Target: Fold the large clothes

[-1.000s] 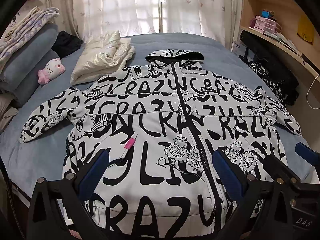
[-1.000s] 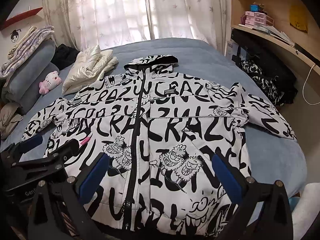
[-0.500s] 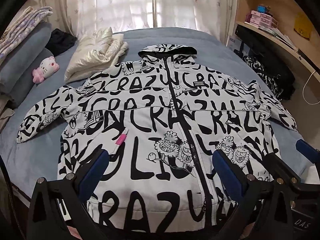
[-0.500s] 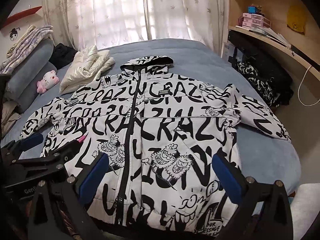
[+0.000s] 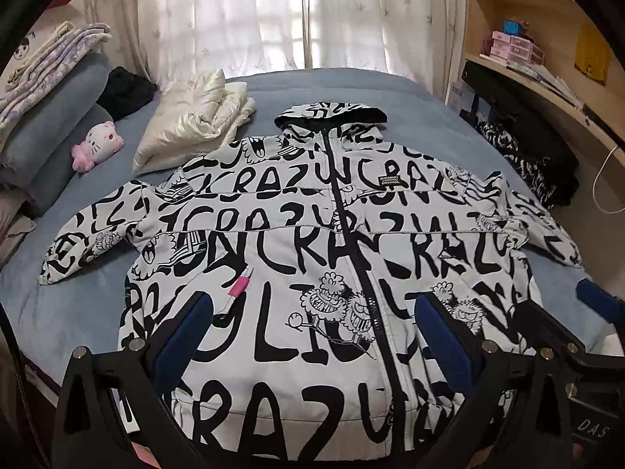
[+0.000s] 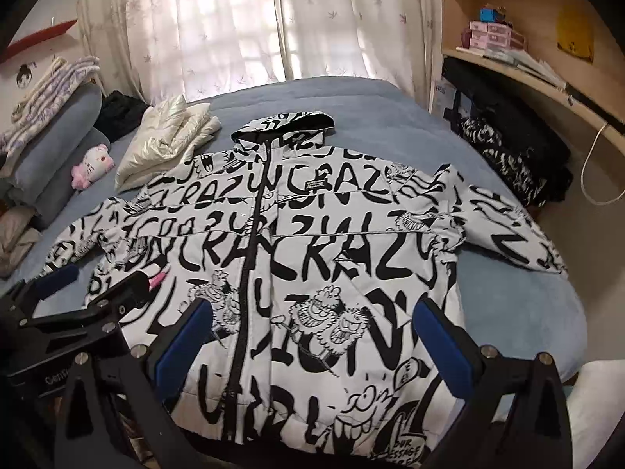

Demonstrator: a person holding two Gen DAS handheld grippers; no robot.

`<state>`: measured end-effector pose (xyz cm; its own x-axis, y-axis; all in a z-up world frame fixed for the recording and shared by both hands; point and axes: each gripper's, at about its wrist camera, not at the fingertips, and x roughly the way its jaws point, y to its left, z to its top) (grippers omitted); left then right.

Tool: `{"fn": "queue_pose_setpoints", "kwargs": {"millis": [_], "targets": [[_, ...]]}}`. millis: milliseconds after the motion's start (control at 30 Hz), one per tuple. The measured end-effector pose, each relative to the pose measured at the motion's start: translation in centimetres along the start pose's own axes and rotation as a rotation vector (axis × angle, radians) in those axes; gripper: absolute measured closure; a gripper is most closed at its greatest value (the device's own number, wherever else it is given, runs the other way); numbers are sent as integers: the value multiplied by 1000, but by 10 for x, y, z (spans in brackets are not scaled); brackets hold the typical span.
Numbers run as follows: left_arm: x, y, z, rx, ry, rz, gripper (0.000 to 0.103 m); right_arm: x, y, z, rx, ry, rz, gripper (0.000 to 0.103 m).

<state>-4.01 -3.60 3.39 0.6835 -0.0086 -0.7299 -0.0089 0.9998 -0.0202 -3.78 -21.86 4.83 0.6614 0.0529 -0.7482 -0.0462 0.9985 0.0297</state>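
A blue-covered bed (image 5: 410,93) fills most of both views, with sheer curtains (image 5: 273,11) behind its far edge and a wooden shelf unit (image 5: 547,78) along its right side. Spread flat across the middle of the bed lies the jacket (image 5: 304,258), a large hooded one, white with heavy black lettering and cartoon figures, front side up and zipped along a black zipper; its hem reaches the near edge of the bed, its hood (image 5: 332,111) points toward the far edge, and both sleeves lie stretched out toward the left and right edges. At the left edge, grey pillows (image 5: 47,133) are stacked with a folded patterned blanket (image 5: 43,66) on top. A cream puffy garment (image 5: 195,117) lies folded near the far left corner, just beside the jacket's left shoulder, with a dark garment (image 5: 125,92) behind it. A dark heap of clothing (image 5: 535,156) sits off the bed's right edge below the shelf. A pink and white plush toy (image 5: 95,144) rests against the pillows. A small pink tag (image 5: 239,285) shows on the jacket's left front. The left gripper (image 5: 308,336) hangs over the lower left front of the jacket near the hem, its blue-padded jaws spread wide with nothing between them. The right gripper (image 6: 308,336) hangs over the lower right front, its jaws likewise spread wide and empty; each gripper shows at the edge of the other's view.
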Motion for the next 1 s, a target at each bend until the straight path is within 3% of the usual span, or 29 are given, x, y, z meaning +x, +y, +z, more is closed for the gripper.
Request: {"fn": "queue_pose_setpoints", "kwargs": {"millis": [1000], "targets": [[-8,16,11,-33,7,5,1,-6,19,13,-42,15,40,3]]}}
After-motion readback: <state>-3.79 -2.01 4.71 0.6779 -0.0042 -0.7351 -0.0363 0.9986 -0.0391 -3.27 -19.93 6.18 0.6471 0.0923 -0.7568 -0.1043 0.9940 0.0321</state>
